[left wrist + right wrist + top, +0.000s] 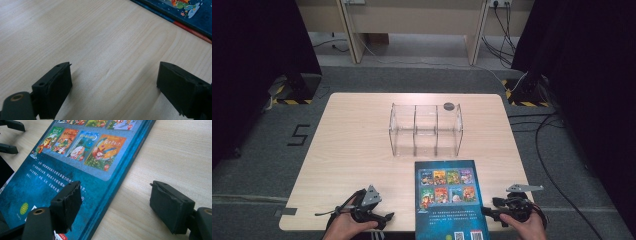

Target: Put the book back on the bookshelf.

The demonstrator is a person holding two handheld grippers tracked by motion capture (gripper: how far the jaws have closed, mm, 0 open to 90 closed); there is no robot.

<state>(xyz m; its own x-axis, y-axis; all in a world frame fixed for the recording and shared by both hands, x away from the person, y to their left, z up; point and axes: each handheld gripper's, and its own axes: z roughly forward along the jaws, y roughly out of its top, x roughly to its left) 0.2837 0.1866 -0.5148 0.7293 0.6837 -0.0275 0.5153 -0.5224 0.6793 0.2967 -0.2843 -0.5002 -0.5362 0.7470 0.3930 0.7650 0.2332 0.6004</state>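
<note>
The high view takes in the whole bench. A clear rack with 3 compartments stands upright near the middle, and a small dark disc lies just behind its right end. A blue book lies flat in front of the rack, back cover up, its near end reaching the bench's front edge. The cover carries 8 small colourful pictures in 2 rows, lines of pale text below them, and what look like 2 codes at the bottom; none of it can be read here. The left gripper rests on the bench left of the book, held by the left hand. The right gripper sits at the book's right edge, held by the right hand. On the grey floor left of the bench a dark mark reads 5.

The left gripper view looks along the left gripper, its jaws wide apart over bare wood. The book's corner shows at the upper right, well clear of the jaws, with a red strip along its edge.

The right gripper view shows the right gripper with jaws wide apart, straddling the book's right edge: 1 jaw over the cover, the other over the wood. Whether they touch it I cannot tell. The cover pictures show cartoon animals with Chinese titles, too small to read, and a round yellow seal near the lower left. The left gripper's jaws show at the upper left.
</note>
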